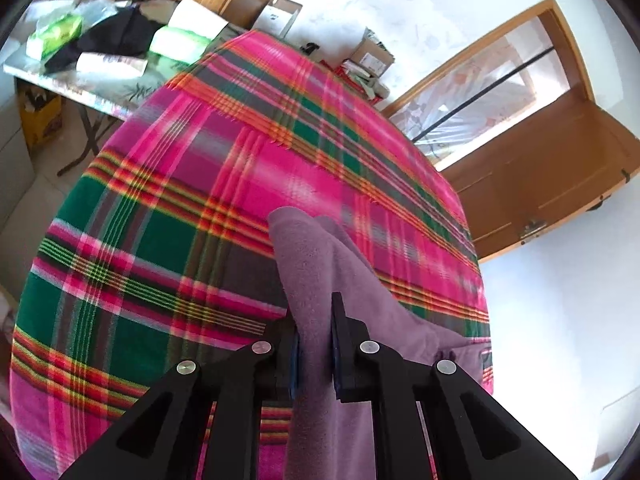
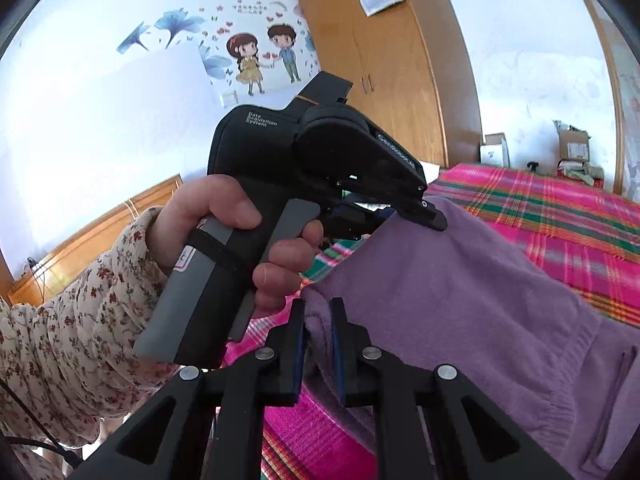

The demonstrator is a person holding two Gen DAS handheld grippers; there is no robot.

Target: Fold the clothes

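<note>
A purple fleece garment [image 1: 320,280] lies over a bed covered with a pink, green and orange plaid blanket [image 1: 160,208]. My left gripper [image 1: 316,320] is shut on a fold of the purple cloth, which runs up between its fingers. In the right wrist view my right gripper [image 2: 318,320] is shut on an edge of the same purple garment [image 2: 460,288]. The left gripper [image 2: 432,216], held by a hand in a floral sleeve [image 2: 72,320], pinches the garment's upper edge just beyond it. The cloth hangs stretched between the two grips, lifted off the blanket [image 2: 560,216].
A folding table [image 1: 100,84] with packets, boxes and dark cloth stands past the bed's far left. Cardboard boxes [image 1: 368,56] sit against the white wall. A wooden door [image 1: 540,176] stands open on the right. A wooden wardrobe [image 2: 384,52] stands behind the bed.
</note>
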